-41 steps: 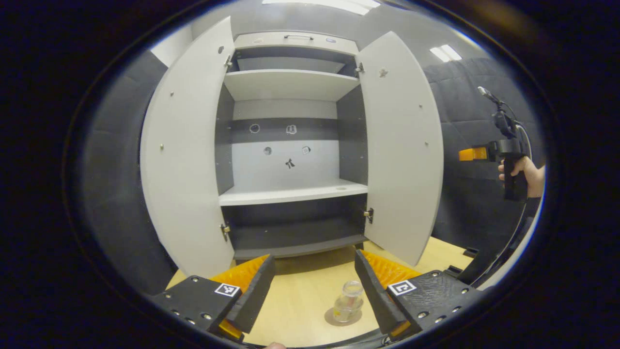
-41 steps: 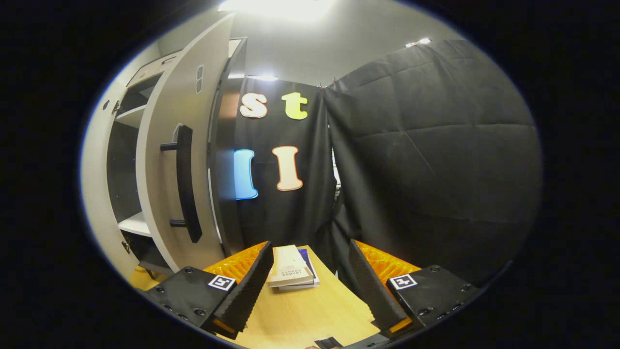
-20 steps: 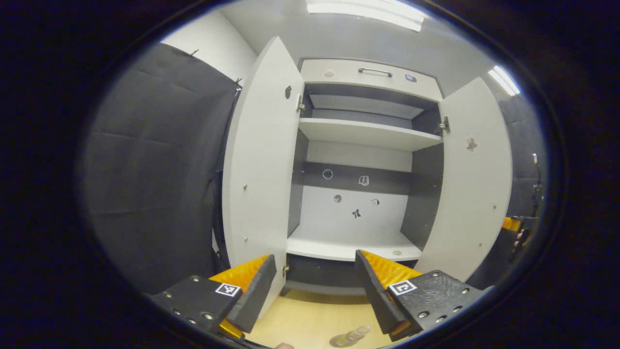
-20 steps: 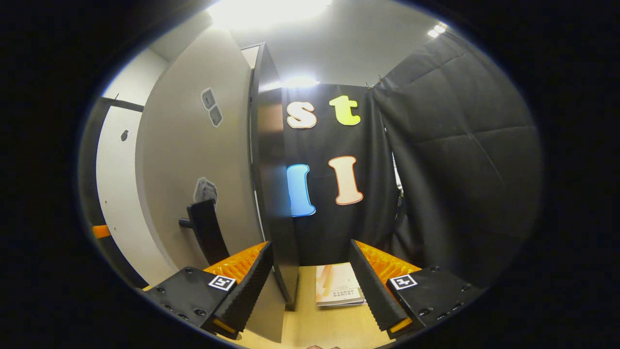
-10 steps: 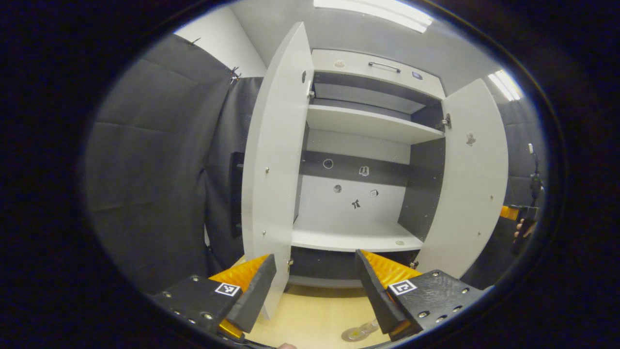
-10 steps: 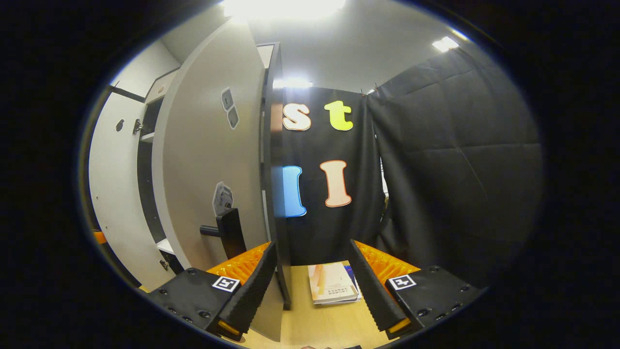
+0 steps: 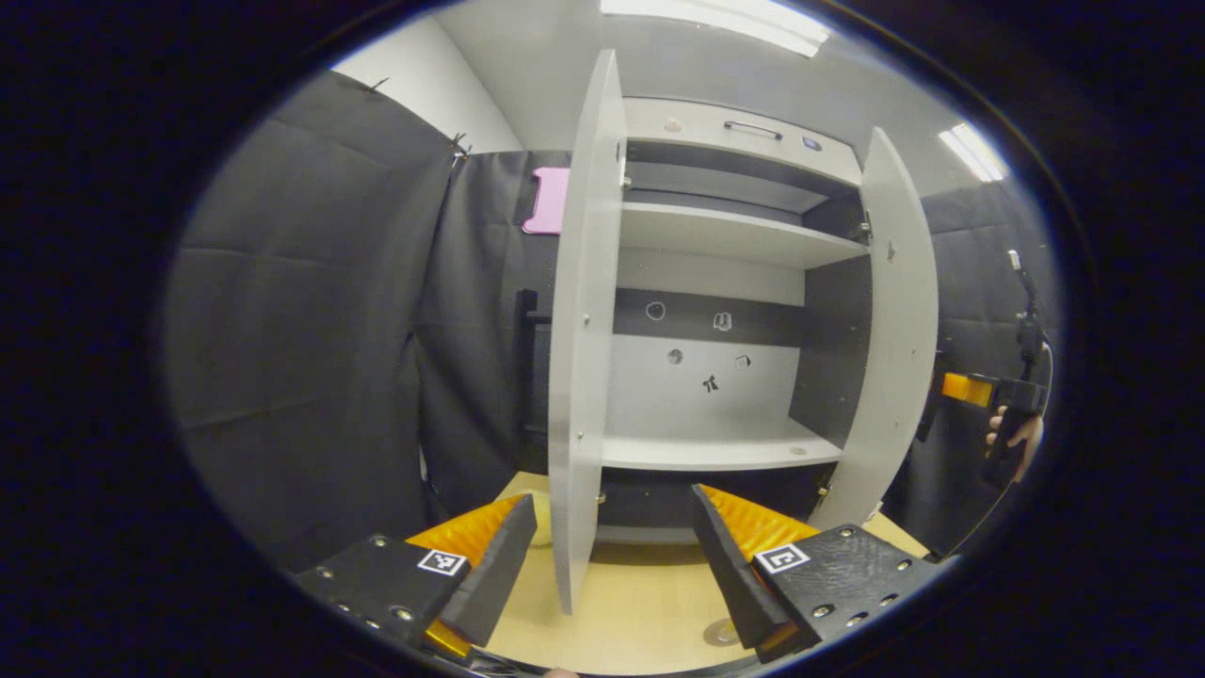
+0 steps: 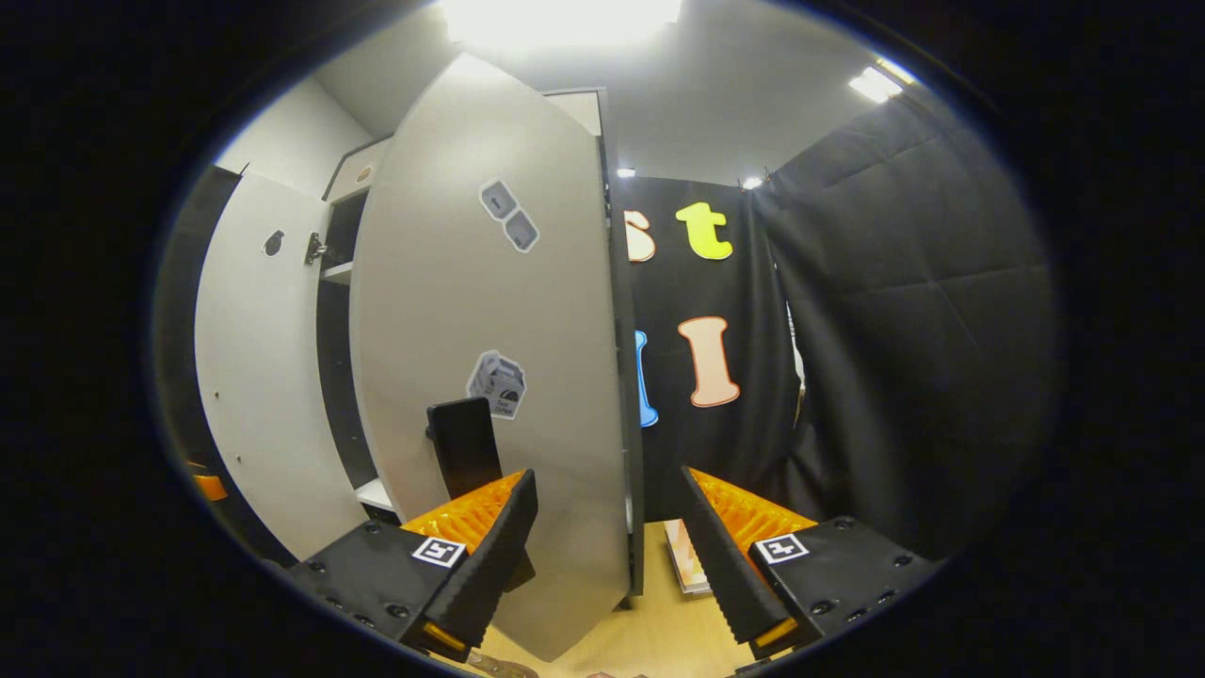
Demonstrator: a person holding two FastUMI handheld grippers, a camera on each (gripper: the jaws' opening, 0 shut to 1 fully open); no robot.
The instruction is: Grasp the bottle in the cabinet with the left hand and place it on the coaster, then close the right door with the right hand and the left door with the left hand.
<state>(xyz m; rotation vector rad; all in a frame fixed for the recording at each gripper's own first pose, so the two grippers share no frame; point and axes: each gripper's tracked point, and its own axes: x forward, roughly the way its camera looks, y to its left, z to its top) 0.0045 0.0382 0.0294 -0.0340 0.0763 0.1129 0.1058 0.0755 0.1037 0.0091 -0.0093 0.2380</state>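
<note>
Both grippers are seen spread wide and empty: the right gripper [image 8: 607, 551] straddles the free edge of the right door [image 8: 490, 377], beside its handle [image 8: 463, 444]; the left gripper [image 7: 612, 556] straddles the edge of the left door [image 7: 582, 377]. No contact with either door can be told. The cabinet [image 7: 715, 395] shelves are bare; the coaster [image 7: 720, 631] is glimpsed at the table's near edge, the bottle hidden. Each door is best pushed flat and steadily, right first, fingers kept clear of the closing gap.
</note>
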